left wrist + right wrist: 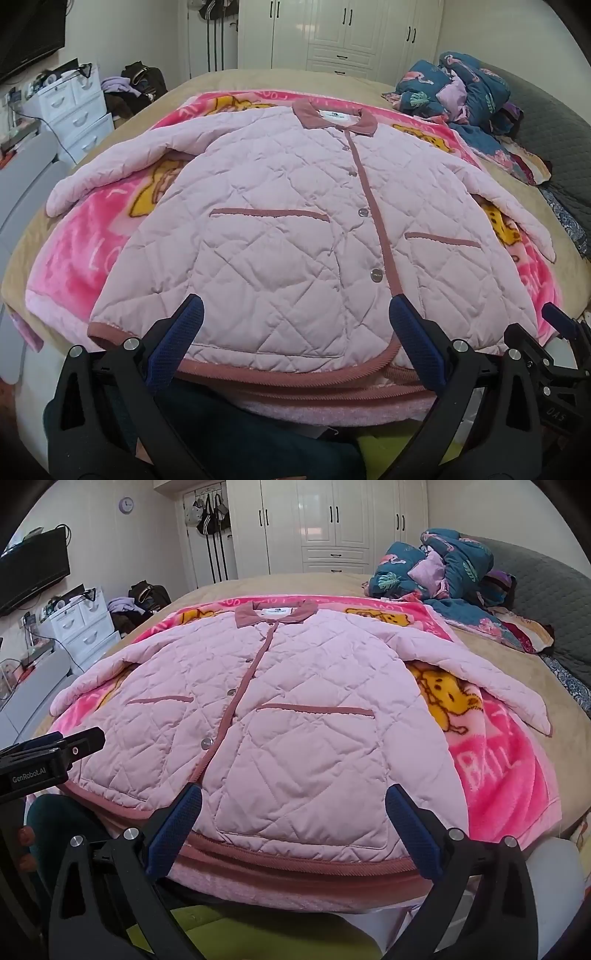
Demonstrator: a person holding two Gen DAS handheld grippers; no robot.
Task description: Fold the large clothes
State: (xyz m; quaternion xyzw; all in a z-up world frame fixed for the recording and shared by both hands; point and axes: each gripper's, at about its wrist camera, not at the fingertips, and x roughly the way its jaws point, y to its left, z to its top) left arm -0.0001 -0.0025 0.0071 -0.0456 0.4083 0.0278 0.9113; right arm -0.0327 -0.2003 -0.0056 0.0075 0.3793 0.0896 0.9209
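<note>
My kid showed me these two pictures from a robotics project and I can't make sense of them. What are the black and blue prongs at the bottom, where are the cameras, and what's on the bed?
There is no robot here. A person holds a two-fingered tool in each hand, and each tool carries a wide-angle camera looking along its fingers. One picture comes from the left tool, the other from the right tool. The blue-padded prongs are those fingers, spread wide open and holding nothing. On the bed lies a pink quilted jacket, buttoned, face up, sleeves spread, on a bright pink blanket. A heap of clothes sits at the far corner. The right view also catches the left tool at its left edge.
</note>
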